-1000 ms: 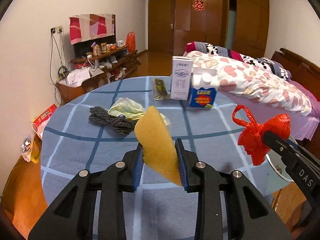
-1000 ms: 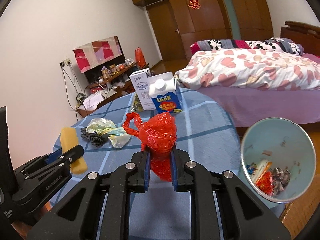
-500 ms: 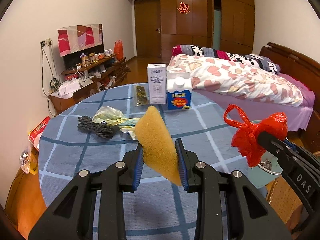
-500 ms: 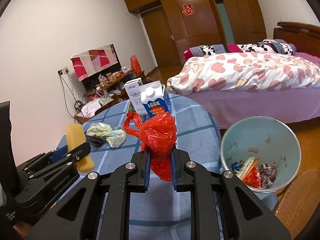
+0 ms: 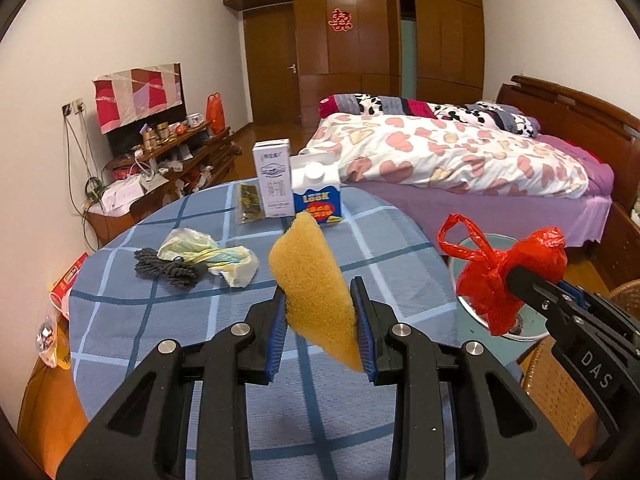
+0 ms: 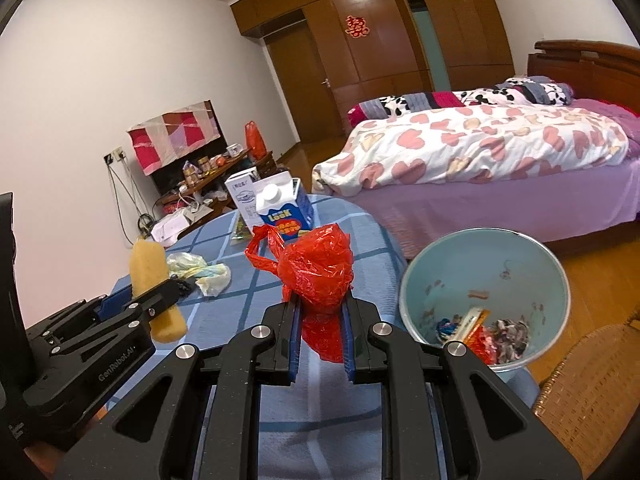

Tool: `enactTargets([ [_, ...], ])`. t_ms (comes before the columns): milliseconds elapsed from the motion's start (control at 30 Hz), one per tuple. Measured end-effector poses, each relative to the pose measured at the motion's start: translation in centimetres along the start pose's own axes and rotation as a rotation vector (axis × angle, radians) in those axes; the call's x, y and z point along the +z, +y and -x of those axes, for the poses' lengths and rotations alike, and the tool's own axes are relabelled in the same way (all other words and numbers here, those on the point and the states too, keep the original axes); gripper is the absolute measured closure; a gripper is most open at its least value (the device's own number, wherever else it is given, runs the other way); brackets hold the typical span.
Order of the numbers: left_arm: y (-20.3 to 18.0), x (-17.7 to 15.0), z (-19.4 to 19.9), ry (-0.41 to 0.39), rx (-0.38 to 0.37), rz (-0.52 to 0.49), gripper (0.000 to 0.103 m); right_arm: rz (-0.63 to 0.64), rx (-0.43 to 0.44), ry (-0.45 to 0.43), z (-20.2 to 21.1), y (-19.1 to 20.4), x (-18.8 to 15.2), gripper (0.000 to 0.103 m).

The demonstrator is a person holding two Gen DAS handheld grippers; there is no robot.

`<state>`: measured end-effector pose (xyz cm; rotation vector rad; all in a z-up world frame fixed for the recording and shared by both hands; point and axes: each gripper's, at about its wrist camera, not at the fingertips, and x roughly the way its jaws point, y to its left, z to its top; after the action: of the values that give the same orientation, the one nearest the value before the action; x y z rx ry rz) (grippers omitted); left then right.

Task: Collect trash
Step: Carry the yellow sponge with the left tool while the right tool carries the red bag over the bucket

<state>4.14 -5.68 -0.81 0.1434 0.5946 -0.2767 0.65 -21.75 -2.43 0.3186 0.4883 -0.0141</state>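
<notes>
My left gripper (image 5: 320, 292) is shut on a yellow sponge (image 5: 312, 280), held above the round blue checked table (image 5: 160, 320). My right gripper (image 6: 320, 300) is shut on a crumpled red plastic bag (image 6: 316, 268), held above the table's right edge, left of the light blue trash bin (image 6: 520, 256). The bin holds several scraps. The red bag also shows in the left wrist view (image 5: 504, 276), and the sponge in the right wrist view (image 6: 154, 280). A crumpled pale plastic wrapper (image 5: 208, 254) and a dark grey knitted piece (image 5: 166, 268) lie on the table.
A white carton (image 5: 272, 178), a blue milk carton (image 5: 316, 196) and a dark packet (image 5: 248, 202) stand at the table's far edge. A bed (image 5: 460, 160) is behind on the right. A wicker chair (image 6: 592, 392) is beside the bin. A cluttered shelf (image 5: 160, 152) lines the left wall.
Both grippers have risen and pulled back from the table with their loads. The trash bin has come further into the right wrist view.
</notes>
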Motion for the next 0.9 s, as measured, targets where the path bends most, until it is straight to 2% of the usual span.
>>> enactTargets([
  [900, -6.4, 0.9, 0.5, -0.015, -0.093, -0.093, 0.073, -0.091, -0.115, -0.047, 3.2, -5.7, -0.1, 0.086],
])
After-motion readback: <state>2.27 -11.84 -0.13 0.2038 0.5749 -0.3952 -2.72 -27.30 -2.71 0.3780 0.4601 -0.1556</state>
